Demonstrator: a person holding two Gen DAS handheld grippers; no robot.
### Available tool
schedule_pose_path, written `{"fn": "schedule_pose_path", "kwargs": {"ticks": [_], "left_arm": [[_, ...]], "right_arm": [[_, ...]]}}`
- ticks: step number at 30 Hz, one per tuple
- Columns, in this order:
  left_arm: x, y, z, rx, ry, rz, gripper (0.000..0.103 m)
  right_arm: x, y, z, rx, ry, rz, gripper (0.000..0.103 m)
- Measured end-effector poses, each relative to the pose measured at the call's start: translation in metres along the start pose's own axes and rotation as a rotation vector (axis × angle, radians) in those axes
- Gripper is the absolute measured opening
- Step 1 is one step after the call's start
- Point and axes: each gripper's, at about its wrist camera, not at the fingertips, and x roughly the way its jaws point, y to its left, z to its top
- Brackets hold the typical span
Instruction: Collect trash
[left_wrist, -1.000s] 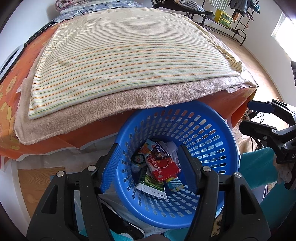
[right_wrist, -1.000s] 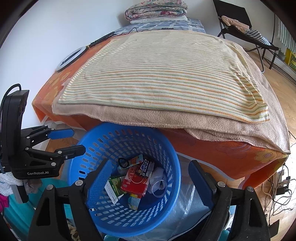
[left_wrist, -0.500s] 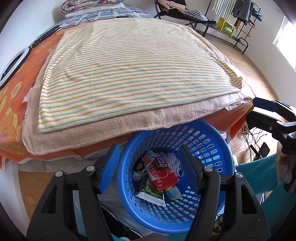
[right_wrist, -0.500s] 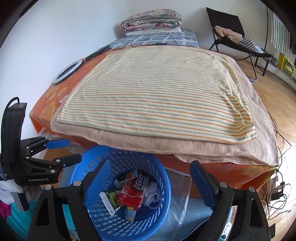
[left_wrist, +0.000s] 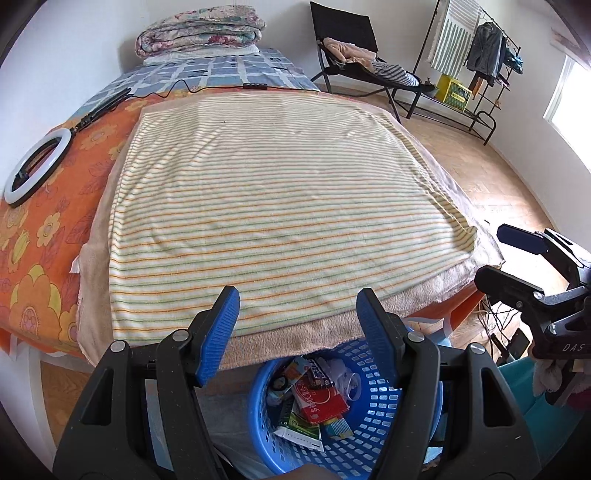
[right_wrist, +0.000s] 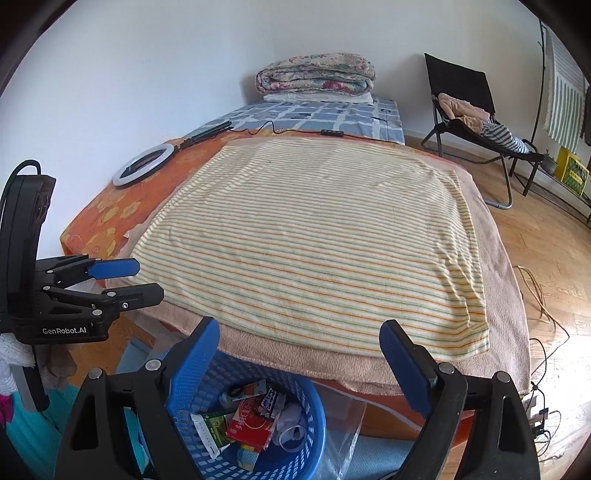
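A blue plastic basket (left_wrist: 384, 424) stands on the floor at the foot of the bed, also in the right wrist view (right_wrist: 306, 435). It holds several pieces of trash, among them a red packet (left_wrist: 319, 400) (right_wrist: 251, 422) and a green-and-white carton (left_wrist: 301, 428). My left gripper (left_wrist: 297, 317) is open and empty, raised over the bed's near edge. My right gripper (right_wrist: 299, 350) is open and empty, above the basket and bed edge. Each gripper shows in the other's view: the right one (left_wrist: 517, 258), the left one (right_wrist: 122, 280).
A striped towel (left_wrist: 280, 206) lies over a beige blanket (right_wrist: 502, 280) on the orange flowered bed. A white ring light (left_wrist: 35, 168) and cable lie at the bed's left. Folded quilts (right_wrist: 316, 74) sit at the head. A black chair (right_wrist: 469, 122) and clothes rack (left_wrist: 476, 55) stand right.
Both grippers have risen and tilted up from the basket toward the bed. The basket has dropped to the bottom of both views. Both stay open and empty.
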Motion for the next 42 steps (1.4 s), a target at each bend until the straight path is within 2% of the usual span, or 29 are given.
{"fn": "schedule_pose_path", "kwargs": {"ticks": [9,11,13,19,27,30,34,42], "left_arm": [[-0.01,0.001,0.047,0.015,-0.085,0.006,0.068],[-0.012,0.0,0.055,0.022,-0.106,0.012,0.072],[-0.013,0.001,0.063,0.01,-0.132,0.008,0.086],[-0.011,0.004,0.082,-0.026,-0.167,0.009,0.087],[-0.01,0.002,0.089,-0.024,-0.181,0.054,0.087],[-0.012,0.002,0.091,-0.039,-0.198,0.073,0.097],[-0.017,0.003,0.092,-0.05,-0.232,0.083,0.1],[-0.021,-0.004,0.088,-0.031,-0.24,0.109,0.103]], "right_arm": [[0.007,-0.013,0.036,0.013,-0.006,0.005,0.09],[0.009,-0.016,0.045,0.021,-0.015,0.004,0.09],[0.01,-0.02,0.054,0.024,-0.026,0.004,0.09],[0.014,-0.035,0.076,0.075,-0.056,0.021,0.093],[0.015,-0.045,0.09,0.108,-0.115,0.019,0.1],[0.013,-0.049,0.094,0.112,-0.14,-0.001,0.101],[0.018,-0.056,0.095,0.151,-0.131,0.007,0.101],[0.02,-0.057,0.091,0.149,-0.125,-0.002,0.101]]}}
